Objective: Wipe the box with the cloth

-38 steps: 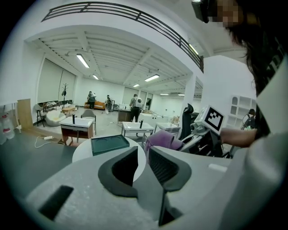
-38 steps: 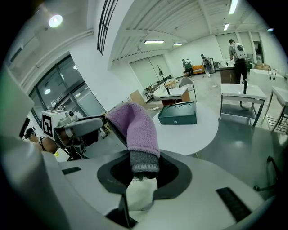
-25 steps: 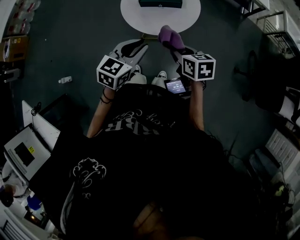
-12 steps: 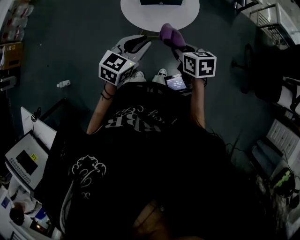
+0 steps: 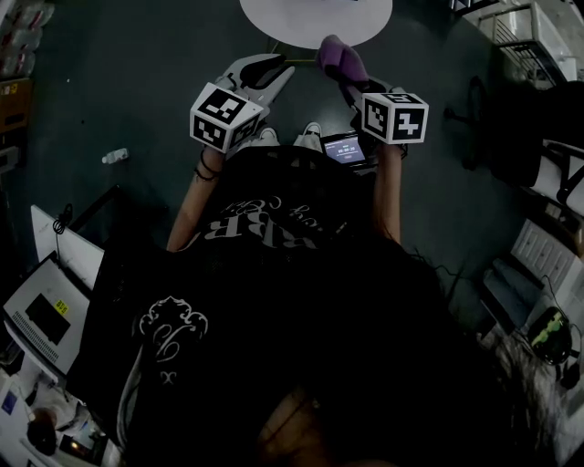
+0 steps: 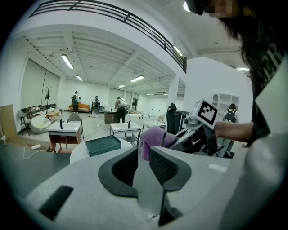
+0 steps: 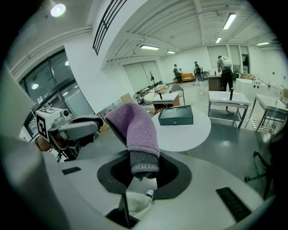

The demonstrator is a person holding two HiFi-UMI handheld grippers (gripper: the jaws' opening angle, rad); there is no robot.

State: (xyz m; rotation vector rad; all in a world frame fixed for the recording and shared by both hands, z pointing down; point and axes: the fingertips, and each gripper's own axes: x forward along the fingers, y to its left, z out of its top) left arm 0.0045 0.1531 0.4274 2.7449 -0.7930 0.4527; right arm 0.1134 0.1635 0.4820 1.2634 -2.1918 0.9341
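The dark green box (image 6: 103, 145) lies on a round white table (image 6: 78, 153) ahead of me; in the right gripper view the box (image 7: 175, 115) sits at the table's (image 7: 189, 132) far side. In the head view only the table's near edge (image 5: 315, 27) shows, and the box is cut off. My right gripper (image 7: 143, 158) is shut on a purple cloth (image 7: 135, 128) that stands up from its jaws, short of the table (image 5: 336, 57). My left gripper (image 6: 144, 150) hangs beside it, open by a narrow gap with nothing in it (image 5: 285, 68).
Dark floor surrounds the table. A small lit screen (image 5: 345, 149) sits by my right forearm, above white shoes (image 5: 312, 141). Laptops (image 5: 46, 315) lie at the lower left. Shelving and a chair (image 5: 538, 173) stand at the right. Small desks (image 6: 63, 130) and people are far off.
The table has slid up in the head view and the box has left it. Both grippers sit a little higher. The right one still holds the cloth.
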